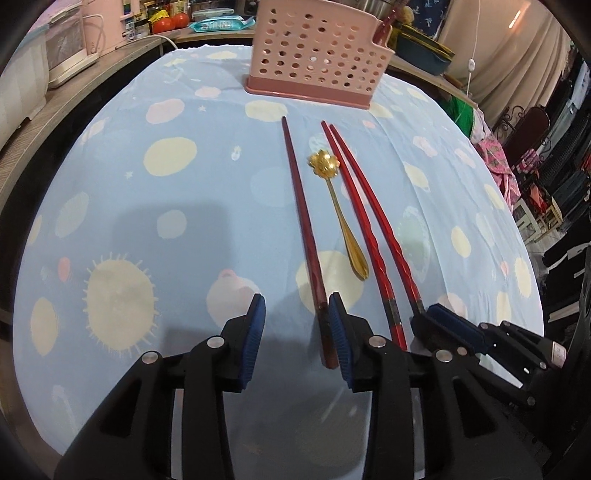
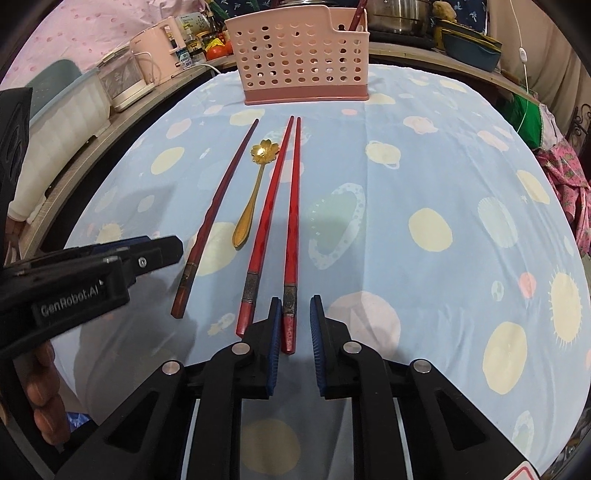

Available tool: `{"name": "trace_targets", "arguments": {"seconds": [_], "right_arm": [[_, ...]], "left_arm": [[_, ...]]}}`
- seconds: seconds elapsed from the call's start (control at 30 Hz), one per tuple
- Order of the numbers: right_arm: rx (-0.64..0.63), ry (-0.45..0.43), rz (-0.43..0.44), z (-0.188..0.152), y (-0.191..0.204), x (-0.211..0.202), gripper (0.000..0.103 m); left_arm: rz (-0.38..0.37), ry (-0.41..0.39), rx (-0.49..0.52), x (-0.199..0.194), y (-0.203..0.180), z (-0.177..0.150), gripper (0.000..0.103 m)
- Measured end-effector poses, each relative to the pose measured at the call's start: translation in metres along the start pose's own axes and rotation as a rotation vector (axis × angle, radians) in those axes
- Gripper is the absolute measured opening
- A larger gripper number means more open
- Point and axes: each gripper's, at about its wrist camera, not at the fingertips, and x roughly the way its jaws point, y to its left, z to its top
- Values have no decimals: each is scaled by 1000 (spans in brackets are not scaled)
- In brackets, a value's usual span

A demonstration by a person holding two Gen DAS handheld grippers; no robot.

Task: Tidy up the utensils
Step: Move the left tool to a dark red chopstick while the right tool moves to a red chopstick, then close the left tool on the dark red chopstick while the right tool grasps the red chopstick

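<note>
- Three red chopsticks and a small gold spoon (image 1: 334, 206) lie in a row on the table (image 1: 166, 229), all with their long axes running away from the person toward the pink perforated holder (image 1: 314, 55) at the far edge.
- The right gripper (image 2: 294, 325) has its fingers spread, and the thick end of the rightmost chopstick (image 2: 293, 229) sits between them, close against the left pad; the stick points straight ahead along the fingers, so I'd say this hand is the better placed to take it.
- The left gripper (image 1: 297, 332) is spread wider. The butt of the darker, leftmost chopstick (image 1: 303, 221) lies just inside its right finger, touching or nearly so; I cannot tell which.
- The middle chopstick (image 2: 267, 214) lies untouched, close beside the rightmost one, their far tips almost meeting. The spoon rests between the dark stick and that pair, flower-shaped bowl toward the holder.
- Neither hand is pinching anything yet. Closing on a stick's end looks like the next move, and then it has to be tipped upright to drop into the holder, where one red utensil (image 2: 356, 16) already stands in the narrow end compartment.
- The table wears a pale blue cloth with suns and planets, smooth but soft; a thin stick may roll when nudged.
- Behind it sits a cluttered counter with a pink kettle (image 2: 162, 48), jars and steel pots.
</note>
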Motion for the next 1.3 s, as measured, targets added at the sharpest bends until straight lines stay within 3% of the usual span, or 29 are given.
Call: {"name": "trace_targets", "arguments": {"seconds": [0.5,0.57,0.73,1.3], "right_arm": [[4,0,-3,-2,-2,1,8],[4,-1,-3,-2,-3,1,8],[5,-1,-2,-2,-3,1,8],[18,-26,10,1,-5,-10,7]], "left_arm": [[-7,7,34,7,-9,-7,33],[-7,5,38,7,-9,-8,30],[-8,5,45,7,-9,-10,9],[-8,-43,-12,-15,9,-5,7]]}}
